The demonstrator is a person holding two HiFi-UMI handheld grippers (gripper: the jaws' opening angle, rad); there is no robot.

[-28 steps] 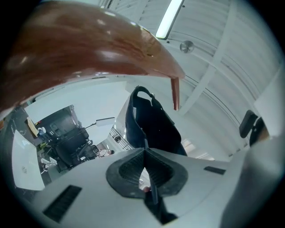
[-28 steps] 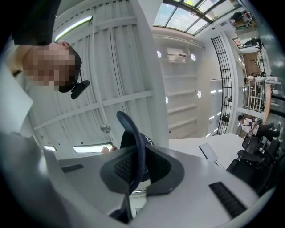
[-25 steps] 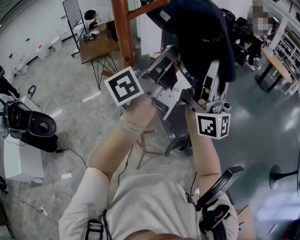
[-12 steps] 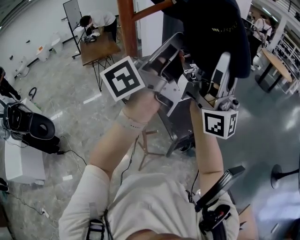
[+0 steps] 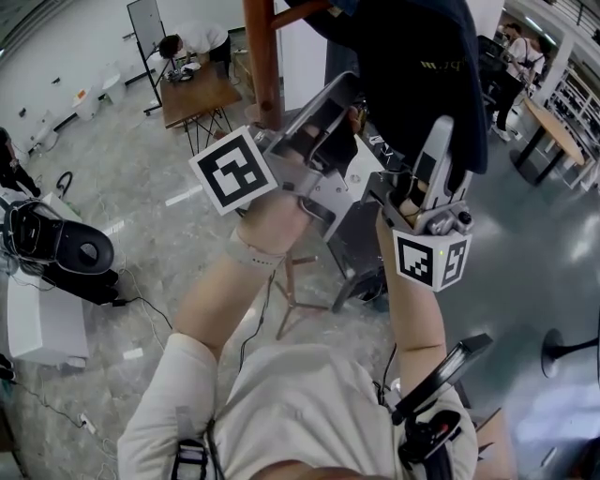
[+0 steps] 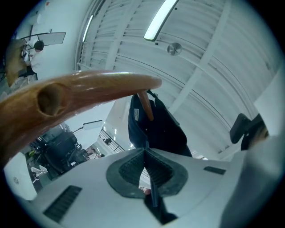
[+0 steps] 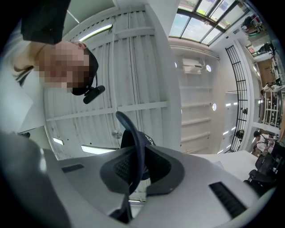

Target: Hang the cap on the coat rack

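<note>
A dark navy cap (image 5: 412, 66) is held high between both grippers, beside the wooden coat rack post (image 5: 261, 56). One rack peg (image 5: 302, 13) slants toward the cap's top. My left gripper (image 5: 339, 111) is shut on the cap's left edge. In the left gripper view the jaws (image 6: 146, 153) pinch thin fabric, the cap (image 6: 158, 129) hangs ahead with a peg (image 6: 144, 104) poking into it, and a thick peg (image 6: 84, 93) crosses close in front. My right gripper (image 5: 439, 142) is shut on the cap's brim (image 7: 136, 142), which curves up between its pads.
A wooden table (image 5: 192, 92) with a person bent over it stands at the back left. A black machine (image 5: 66, 251) and cables lie on the floor at left. A desk (image 5: 553, 122) and people are at the right. The rack's feet (image 5: 292, 292) spread below my arms.
Both grippers have lifted the cap higher and nearer the rack's peg. In the last half second the right gripper dropped slightly and shifted left.
</note>
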